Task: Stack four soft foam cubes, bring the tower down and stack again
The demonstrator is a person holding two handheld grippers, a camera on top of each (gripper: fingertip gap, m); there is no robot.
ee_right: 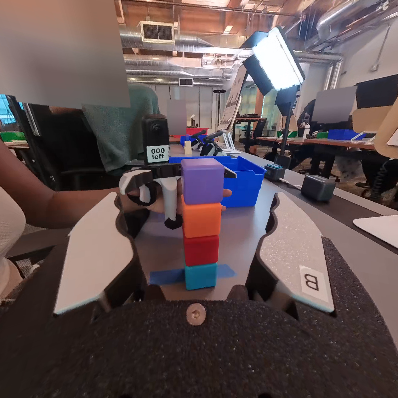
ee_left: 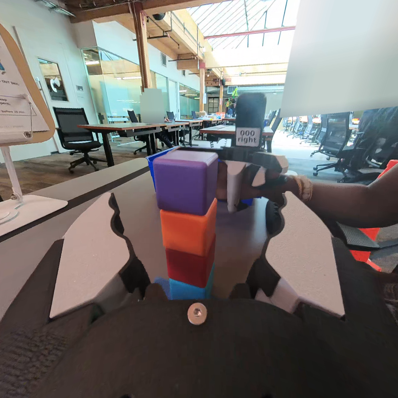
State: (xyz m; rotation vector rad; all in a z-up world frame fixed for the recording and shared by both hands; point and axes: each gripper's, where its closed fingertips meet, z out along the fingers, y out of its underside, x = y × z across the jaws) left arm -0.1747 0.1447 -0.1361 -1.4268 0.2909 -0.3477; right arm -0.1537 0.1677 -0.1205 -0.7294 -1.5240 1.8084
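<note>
The left gripper (ee_left: 198, 217) stands spread wide with nothing between its fingers, and the tower rises from the grey table (ee_left: 137, 215) straight ahead in the gap: a purple cube (ee_left: 185, 183) on top, an orange cube (ee_left: 187, 230) under it, a red cube (ee_left: 189, 267) next and a blue cube (ee_left: 186, 289) at the foot. From the other side the right gripper (ee_right: 198, 217) is likewise spread and empty, facing the same four cubes, with the foot of the tower resting on a strip of blue tape (ee_right: 165, 276). The stack looks complete, so bringing it down is probably the step in hand. Being soft foam, the cubes should be light and squashy, likely to dent under a hard pinch and to topple at a slight nudge; their skins look smooth and matt. A gentle hold across two opposite flat sides, at mid-height, seems safest, starting with the top one. Moving rightward, a blue bin (ee_right: 243, 183) sits behind the tower, its inside out of sight. The left wrist view cuts off most of the bottom cube behind the gripper body, and the cubes sit slightly off square there. Whether the far fingers touch the tower cannot be told, since the cubes cover them.
</note>
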